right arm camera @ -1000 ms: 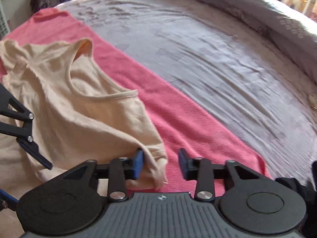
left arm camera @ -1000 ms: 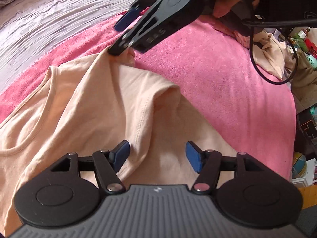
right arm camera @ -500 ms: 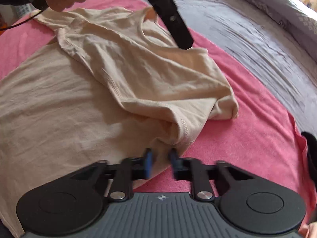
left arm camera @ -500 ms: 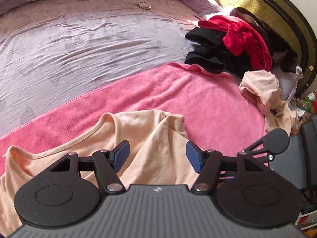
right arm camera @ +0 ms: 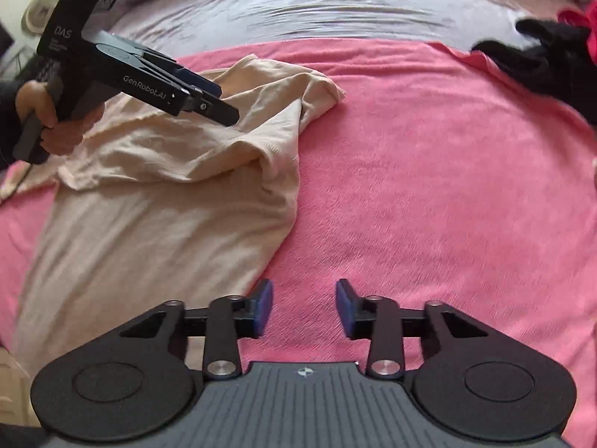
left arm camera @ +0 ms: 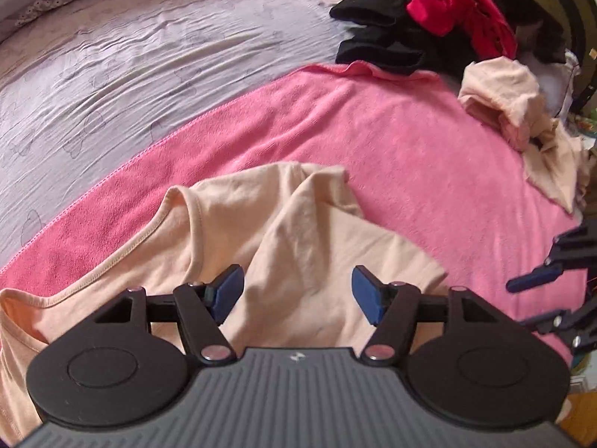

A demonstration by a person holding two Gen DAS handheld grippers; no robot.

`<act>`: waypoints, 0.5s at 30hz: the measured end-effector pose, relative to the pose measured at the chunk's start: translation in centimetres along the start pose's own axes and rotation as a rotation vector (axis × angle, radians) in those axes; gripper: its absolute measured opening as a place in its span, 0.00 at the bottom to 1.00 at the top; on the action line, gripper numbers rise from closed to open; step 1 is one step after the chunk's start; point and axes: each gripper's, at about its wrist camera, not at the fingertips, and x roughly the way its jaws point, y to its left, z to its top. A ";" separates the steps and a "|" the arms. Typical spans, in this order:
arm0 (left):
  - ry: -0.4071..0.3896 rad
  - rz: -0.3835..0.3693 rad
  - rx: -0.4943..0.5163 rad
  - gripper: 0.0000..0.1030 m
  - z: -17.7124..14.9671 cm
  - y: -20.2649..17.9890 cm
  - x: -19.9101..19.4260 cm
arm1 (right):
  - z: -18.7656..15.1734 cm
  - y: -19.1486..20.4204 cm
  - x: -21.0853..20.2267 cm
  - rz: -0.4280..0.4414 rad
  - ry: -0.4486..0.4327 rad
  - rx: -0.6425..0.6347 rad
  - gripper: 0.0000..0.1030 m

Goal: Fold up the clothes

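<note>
A peach short-sleeved shirt [left arm camera: 298, 231] lies crumpled on a pink towel [left arm camera: 410, 171]; one side is folded over the body [right arm camera: 168, 205]. My left gripper [left arm camera: 297, 293] hovers open over the shirt's upper part, with fabric below its blue pads and none pinched. In the right wrist view a hand [right arm camera: 56, 119] holds this left gripper [right arm camera: 220, 97] above the shirt. My right gripper [right arm camera: 304, 308] is over bare towel just right of the shirt's edge. Its jaws are opening with nothing between them. It also shows at the left wrist view's right edge as the right gripper [left arm camera: 533, 283].
A pile of black and red clothes [left arm camera: 418, 33] sits at the towel's far end. Beside it lies another crumpled peach garment [left arm camera: 515, 112]. A lilac bed sheet [left arm camera: 130, 67] spreads beyond the towel.
The right gripper pinched the shirt's sleeve edge, carried it over the body, then let go and slid right onto the towel. The left gripper shifted slightly and stayed open.
</note>
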 end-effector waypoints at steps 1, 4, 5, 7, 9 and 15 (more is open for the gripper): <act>-0.002 0.000 0.006 0.64 0.1 -0.1 -0.3 | -0.9 0.4 -0.3 -0.005 0.014 0.011 0.43; 0.023 0.047 0.037 0.64 -0.3 -0.2 -0.4 | -4.1 1.4 -1.5 -0.020 0.052 0.074 0.48; 0.036 0.061 0.030 0.64 -0.9 0.0 -0.4 | -5.3 1.6 -1.9 -0.021 0.060 0.110 0.48; 0.062 0.088 0.016 0.64 -1.9 0.5 -0.4 | -7.7 2.1 -2.5 -0.035 0.077 0.168 0.48; 0.089 0.115 0.001 0.64 -3.0 0.9 -0.3 | -9.4 3.3 -2.4 -0.094 0.085 0.172 0.33; 0.115 0.178 -0.043 0.64 -5.9 0.9 -1.3 | -10.8 6.1 -0.5 -0.215 0.112 0.174 0.02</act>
